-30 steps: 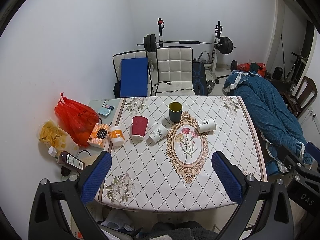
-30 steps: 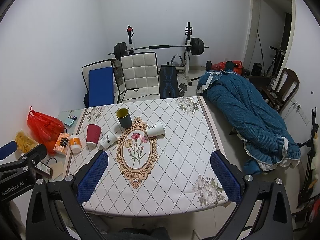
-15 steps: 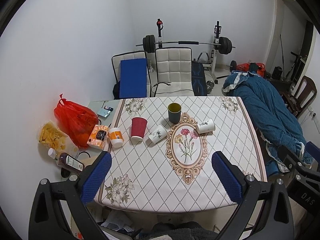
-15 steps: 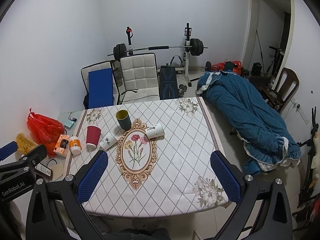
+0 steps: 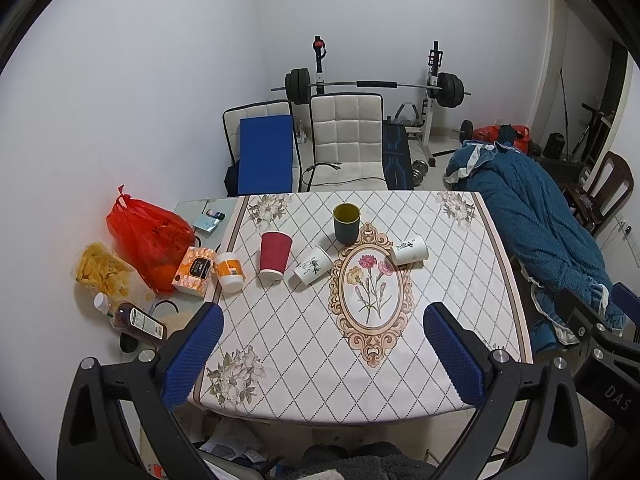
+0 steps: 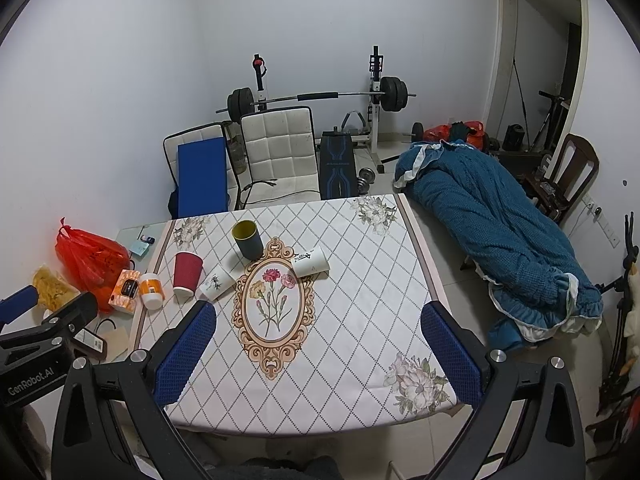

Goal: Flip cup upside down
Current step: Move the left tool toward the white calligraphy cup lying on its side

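Observation:
Several cups sit at the far half of the table [image 5: 280,360]. A dark green cup [image 5: 346,223] [image 6: 247,239] stands upright, mouth up. A red paper cup [image 5: 275,255] [image 6: 187,274] stands mouth down. Two white paper cups lie on their sides: one [image 5: 312,270] [image 6: 217,282] next to the red cup, one [image 5: 409,249] [image 6: 311,262] right of the floral oval. An orange-and-white cup [image 5: 229,271] [image 6: 151,290] stands at the left edge. My left gripper [image 5: 324,354] and right gripper [image 6: 318,354] are open, empty, high above the near edge, far from the cups.
A red plastic bag [image 5: 148,236], an orange box [image 5: 193,271] and bottles [image 5: 136,320] lie left of the table. Two white chairs [image 5: 346,136] and a barbell rack [image 5: 372,86] stand behind it. A blue quilt [image 5: 532,220] lies to the right.
Both views have shifted very slightly; the cups appear a touch higher in frame. Both grippers stay open and empty. Nothing on the table has moved.

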`<move>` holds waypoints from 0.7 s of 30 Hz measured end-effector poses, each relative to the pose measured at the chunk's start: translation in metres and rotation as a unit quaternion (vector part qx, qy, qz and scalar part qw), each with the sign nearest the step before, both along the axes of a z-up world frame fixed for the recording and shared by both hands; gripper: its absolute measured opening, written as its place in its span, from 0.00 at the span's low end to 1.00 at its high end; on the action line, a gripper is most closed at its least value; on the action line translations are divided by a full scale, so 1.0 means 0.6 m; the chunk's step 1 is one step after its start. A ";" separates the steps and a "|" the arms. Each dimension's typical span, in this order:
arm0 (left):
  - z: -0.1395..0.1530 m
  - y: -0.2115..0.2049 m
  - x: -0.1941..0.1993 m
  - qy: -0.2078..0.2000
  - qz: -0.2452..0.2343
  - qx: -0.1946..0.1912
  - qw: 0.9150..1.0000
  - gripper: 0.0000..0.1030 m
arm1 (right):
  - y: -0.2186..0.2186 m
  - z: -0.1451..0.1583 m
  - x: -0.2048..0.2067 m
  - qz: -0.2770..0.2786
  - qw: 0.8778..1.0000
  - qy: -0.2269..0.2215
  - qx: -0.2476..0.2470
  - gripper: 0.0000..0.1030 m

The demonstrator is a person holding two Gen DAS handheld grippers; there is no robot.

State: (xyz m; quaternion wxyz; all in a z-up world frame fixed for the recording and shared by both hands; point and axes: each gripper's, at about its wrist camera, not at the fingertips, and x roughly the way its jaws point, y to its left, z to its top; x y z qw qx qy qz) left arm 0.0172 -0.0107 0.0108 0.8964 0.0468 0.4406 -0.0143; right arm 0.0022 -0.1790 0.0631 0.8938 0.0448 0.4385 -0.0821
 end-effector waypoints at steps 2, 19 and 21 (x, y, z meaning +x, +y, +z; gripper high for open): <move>-0.009 -0.007 0.005 0.002 0.003 0.001 1.000 1.00 | -0.001 -0.003 0.006 0.000 1.000 0.003 0.000 1.00; -0.232 -0.068 0.088 0.123 0.021 0.036 0.992 1.00 | -0.123 -0.263 0.047 -0.041 0.988 0.150 0.011 1.00; -0.258 -0.076 0.103 0.139 0.019 0.038 0.989 1.00 | -0.137 -0.307 0.053 -0.044 0.984 0.172 0.009 1.00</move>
